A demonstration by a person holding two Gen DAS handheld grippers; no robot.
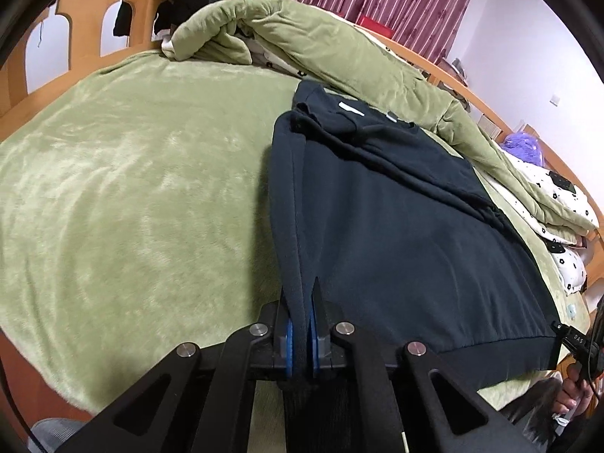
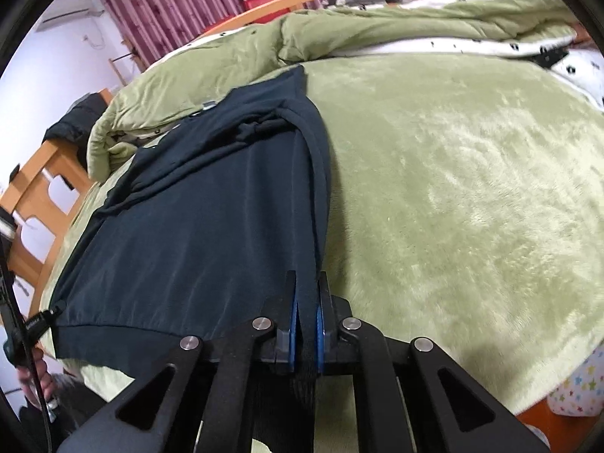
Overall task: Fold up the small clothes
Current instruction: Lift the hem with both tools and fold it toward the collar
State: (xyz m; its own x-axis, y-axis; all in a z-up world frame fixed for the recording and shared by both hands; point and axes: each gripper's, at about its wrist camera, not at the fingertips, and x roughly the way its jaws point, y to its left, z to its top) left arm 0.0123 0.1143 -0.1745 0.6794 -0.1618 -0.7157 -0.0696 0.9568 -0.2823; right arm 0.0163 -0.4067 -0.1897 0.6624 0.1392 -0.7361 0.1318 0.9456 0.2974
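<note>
Dark sweatshirt (image 1: 396,226) stretches ahead on the bed, left claw (image 1: 302,302) and right claw (image 2: 307,294) apparently pinching its near hem corners

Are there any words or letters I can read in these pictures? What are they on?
"DAS": white letters on the right gripper, at the edge of the left wrist view; whatever follows is cut off.
White lettering on the left gripper, in the right wrist view: too small to read.
White tags on the dark sweatshirt: no readable print.
</note>
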